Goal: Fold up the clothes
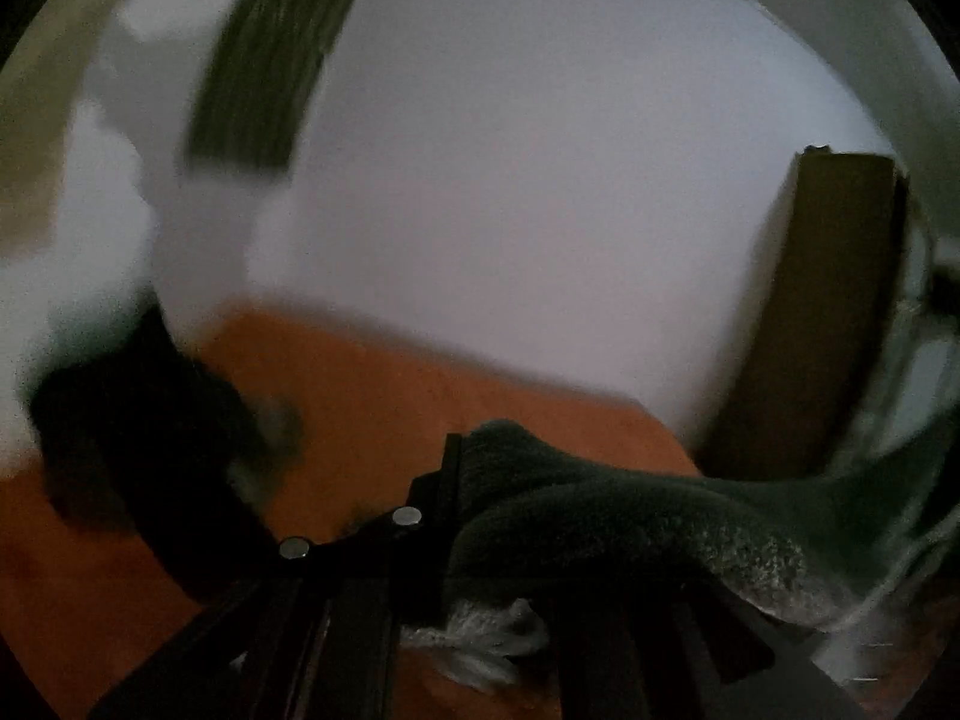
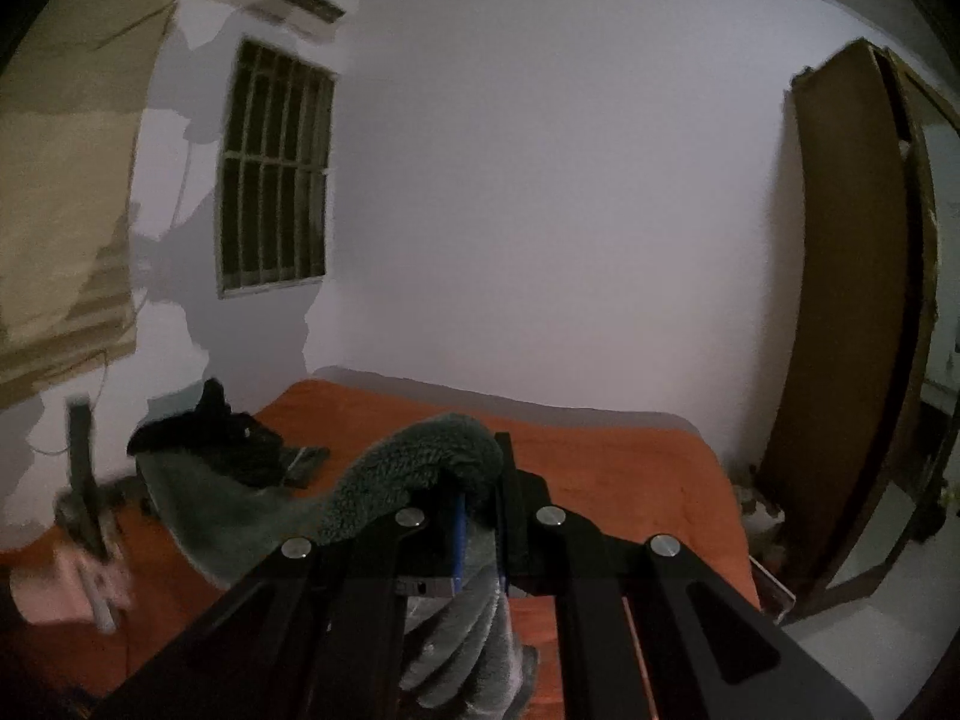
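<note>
- Left wrist view: a black garment (image 1: 138, 420) is seen, heavily blurred, lying at the left on the orange bedspread (image 1: 372, 396).
- A barred window (image 1: 270, 60) is smeared across the white wall above it.
- The left gripper (image 1: 450, 480) is seen with its jaws drawn together, and a dark green fleece garment (image 1: 630, 516) is pinched between them; the fabric is draped off to the right, with a paler fringe hanging beneath.
- A brown wardrobe (image 1: 822, 312) is set against the wall at the right edge.
- Right wrist view: at the far left, a hand (image 2: 66, 588) with a black gripper raised above it is shown, blurred.
- The black garment (image 2: 222, 444) is laid on the far left part of the bedspread (image 2: 612, 468), resting on a spread portion of the green fleece (image 2: 228, 516).
- The right gripper (image 2: 480, 492) is clamped on the same fleece (image 2: 420, 456); the cloth is humped over its left finger and bunched below between the arms.
- The wardrobe (image 2: 852, 312) is stood at the right, beside the bed.
</note>
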Available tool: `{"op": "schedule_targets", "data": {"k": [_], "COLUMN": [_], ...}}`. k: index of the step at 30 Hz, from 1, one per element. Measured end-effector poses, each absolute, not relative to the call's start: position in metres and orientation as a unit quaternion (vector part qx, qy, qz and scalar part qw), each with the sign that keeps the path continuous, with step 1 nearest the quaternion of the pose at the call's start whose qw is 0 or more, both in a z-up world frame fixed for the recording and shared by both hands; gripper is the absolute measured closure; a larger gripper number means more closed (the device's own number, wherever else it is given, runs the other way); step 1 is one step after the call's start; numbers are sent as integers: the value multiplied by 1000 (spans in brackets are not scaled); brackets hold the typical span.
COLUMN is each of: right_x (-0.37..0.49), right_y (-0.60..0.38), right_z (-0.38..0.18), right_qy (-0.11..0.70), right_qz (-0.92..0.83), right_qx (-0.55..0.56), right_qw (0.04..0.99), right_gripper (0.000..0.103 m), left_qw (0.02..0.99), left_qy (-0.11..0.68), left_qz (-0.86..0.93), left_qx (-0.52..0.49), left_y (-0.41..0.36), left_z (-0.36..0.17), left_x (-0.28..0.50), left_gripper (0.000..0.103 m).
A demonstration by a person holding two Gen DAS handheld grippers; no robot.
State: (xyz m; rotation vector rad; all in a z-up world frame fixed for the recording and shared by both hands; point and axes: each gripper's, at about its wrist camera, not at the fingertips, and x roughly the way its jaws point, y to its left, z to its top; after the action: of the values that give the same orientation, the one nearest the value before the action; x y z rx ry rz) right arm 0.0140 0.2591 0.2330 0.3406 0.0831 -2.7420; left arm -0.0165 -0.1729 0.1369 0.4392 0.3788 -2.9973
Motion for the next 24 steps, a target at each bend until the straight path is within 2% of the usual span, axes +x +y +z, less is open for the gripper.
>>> {"op": "schedule_targets", "data": {"k": [6, 14, 19, 24], "right_x": [41, 90, 93, 100], "right_y": [257, 256, 266, 266], "right_z": [297, 412, 462, 487], "right_qy": [16, 39, 33, 41], "right_qz": [-981, -981, -985, -988], "right_qx": [33, -89, -88, -72], "right_qw": [191, 167, 144, 134], "right_gripper": [97, 97, 97, 97], "left_qw": [95, 141, 185, 183], "left_qy": [44, 34, -15, -12], "left_qz": [-993, -989, -982, -983], "left_qx": [59, -28, -26, -10], "left_y": [-136, -122, -99, -77], "left_z": [291, 475, 539, 558], "left_x": [-5, 48, 63, 72], "left_gripper": [95, 95, 95, 95]}}
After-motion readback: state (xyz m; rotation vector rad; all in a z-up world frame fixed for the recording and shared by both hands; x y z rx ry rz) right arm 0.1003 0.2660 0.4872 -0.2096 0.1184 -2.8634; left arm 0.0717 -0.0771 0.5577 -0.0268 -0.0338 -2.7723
